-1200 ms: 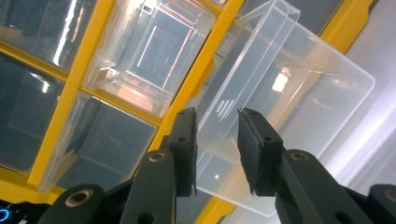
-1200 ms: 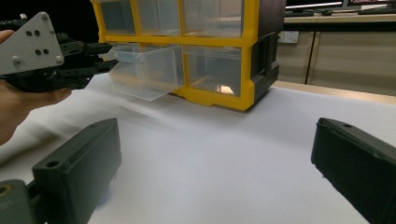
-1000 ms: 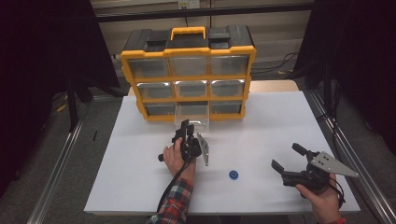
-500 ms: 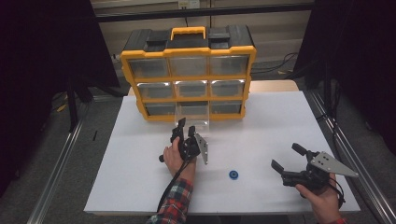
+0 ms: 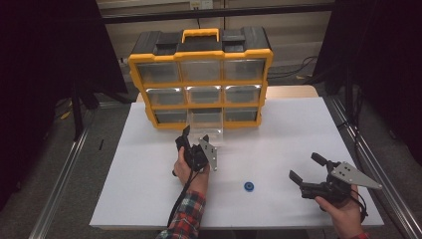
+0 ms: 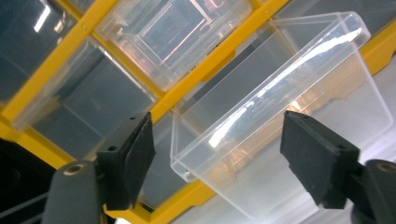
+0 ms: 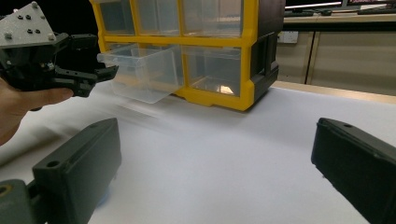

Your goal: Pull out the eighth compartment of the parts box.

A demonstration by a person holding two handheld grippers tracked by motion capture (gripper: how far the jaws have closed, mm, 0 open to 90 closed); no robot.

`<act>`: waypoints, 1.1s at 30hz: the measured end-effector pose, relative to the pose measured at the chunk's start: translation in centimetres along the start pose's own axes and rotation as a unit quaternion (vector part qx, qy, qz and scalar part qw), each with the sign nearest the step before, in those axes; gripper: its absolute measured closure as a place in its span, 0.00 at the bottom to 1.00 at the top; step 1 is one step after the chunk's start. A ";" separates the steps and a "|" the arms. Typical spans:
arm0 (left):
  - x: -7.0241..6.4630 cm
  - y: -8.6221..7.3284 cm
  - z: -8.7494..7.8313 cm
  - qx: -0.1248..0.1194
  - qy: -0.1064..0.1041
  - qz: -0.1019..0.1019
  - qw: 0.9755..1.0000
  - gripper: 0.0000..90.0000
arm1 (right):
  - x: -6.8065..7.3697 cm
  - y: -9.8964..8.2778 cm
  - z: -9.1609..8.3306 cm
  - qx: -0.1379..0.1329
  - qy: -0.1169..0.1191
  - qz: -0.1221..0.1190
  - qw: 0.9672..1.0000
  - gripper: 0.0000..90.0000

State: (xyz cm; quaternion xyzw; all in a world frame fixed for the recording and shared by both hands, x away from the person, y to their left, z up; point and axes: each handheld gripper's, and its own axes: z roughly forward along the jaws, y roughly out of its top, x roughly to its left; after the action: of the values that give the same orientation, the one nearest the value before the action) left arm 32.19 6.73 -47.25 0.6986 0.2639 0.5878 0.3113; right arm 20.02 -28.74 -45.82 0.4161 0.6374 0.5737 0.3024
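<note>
A yellow and black drawer organizer [image 5: 201,54] stands at the back of the white table [image 5: 124,189]. Its bottom middle clear drawer [image 5: 205,121] is pulled partly out. My left gripper [image 5: 195,137] is open just in front of that drawer, which is empty. In the left gripper view the drawer [image 6: 280,93] lies ahead of and between the spread jaws of my left gripper [image 6: 217,154], which do not touch it. My right gripper [image 5: 304,166] is open near the table's front right, holding nothing. A small blue ring [image 5: 249,186] lies on the table to its left.
The right gripper view looks past my right gripper [image 7: 215,172] at the organizer [image 7: 219,42], the open drawer [image 7: 144,70] and the left gripper [image 7: 56,65]. Metal rails [image 5: 59,184] run along both table sides. Dark curtains [image 5: 45,59] hang behind.
The left gripper has shifted very slightly at the pulled-out drawer. The right gripper and the blue ring have stayed where they were.
</note>
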 end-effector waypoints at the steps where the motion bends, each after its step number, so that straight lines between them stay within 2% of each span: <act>1: -0.1 -0.1 0.0 -0.002 -0.001 -0.014 1.000 0.27 | 0.0 0.0 0.0 0.001 0.001 0.000 1.000 0.01; 5: 0.0 -0.2 -0.2 -0.004 -0.016 -0.044 0.999 0.23 | 0.0 0.0 0.0 0.002 0.002 -0.004 1.000 0.01; 6: 0.2 -0.3 -0.2 -0.001 -0.021 -0.040 0.999 0.22 | 0.0 0.0 0.0 0.002 0.004 -0.004 1.000 0.01; 8: 0.3 -0.5 -0.3 0.000 -0.032 -0.063 0.998 0.20 | 0.0 0.0 0.0 -0.001 0.001 0.000 1.000 0.01; 11: 0.4 -0.7 -0.2 0.003 -0.040 -0.110 0.993 0.17 | 0.0 0.0 0.0 0.000 0.002 0.000 1.000 0.01; 14: 0.7 -0.8 -0.4 0.004 -0.046 -0.137 0.990 0.15 | 0.0 0.0 0.0 0.003 0.003 -0.004 1.000 0.01; 16: 0.8 -0.8 -0.5 0.009 -0.048 -0.158 0.986 0.13 | 0.0 0.0 0.0 0.001 0.002 0.000 1.000 0.01; 18: 0.9 -0.9 -0.5 0.003 -0.055 -0.167 0.984 0.12 | 0.0 0.0 0.0 0.000 0.001 0.000 1.000 0.01; 19: 0.9 -0.9 -0.6 0.006 -0.052 -0.178 0.983 0.12 | 0.0 0.0 0.0 0.000 0.001 0.000 1.000 0.01; 21: 1.0 -1.1 -0.7 0.000 -0.061 -0.199 0.978 0.11 | 0.0 0.0 0.0 0.002 0.002 -0.004 1.000 0.01; 23: 1.2 -1.1 -0.7 0.004 -0.066 -0.205 0.977 0.09 | 0.0 0.0 0.0 0.003 0.003 -0.004 1.000 0.01; 25: 1.3 -1.3 -0.8 0.005 -0.071 -0.217 0.974 0.08 | 0.0 0.0 0.0 0.002 0.004 -0.003 1.000 0.01; 28: 1.5 -1.6 -0.9 0.006 -0.081 -0.241 0.967 0.07 | 0.0 0.0 0.0 0.002 0.003 -0.004 1.000 0.01; 31: 1.5 -1.7 -1.1 0.008 -0.093 -0.255 0.962 0.07 | 0.0 0.0 0.0 0.003 0.003 -0.005 1.000 0.01; 33: 1.5 -1.7 -1.2 0.009 -0.099 -0.258 0.961 0.07 | 0.0 0.0 0.0 0.003 0.003 -0.004 1.000 0.01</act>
State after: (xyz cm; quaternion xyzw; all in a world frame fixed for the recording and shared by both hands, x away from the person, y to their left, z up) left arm 31.26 9.12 -47.44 0.6645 0.4080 0.4129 0.4706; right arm 19.99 -28.76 -45.85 0.4132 0.6416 0.5717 0.3013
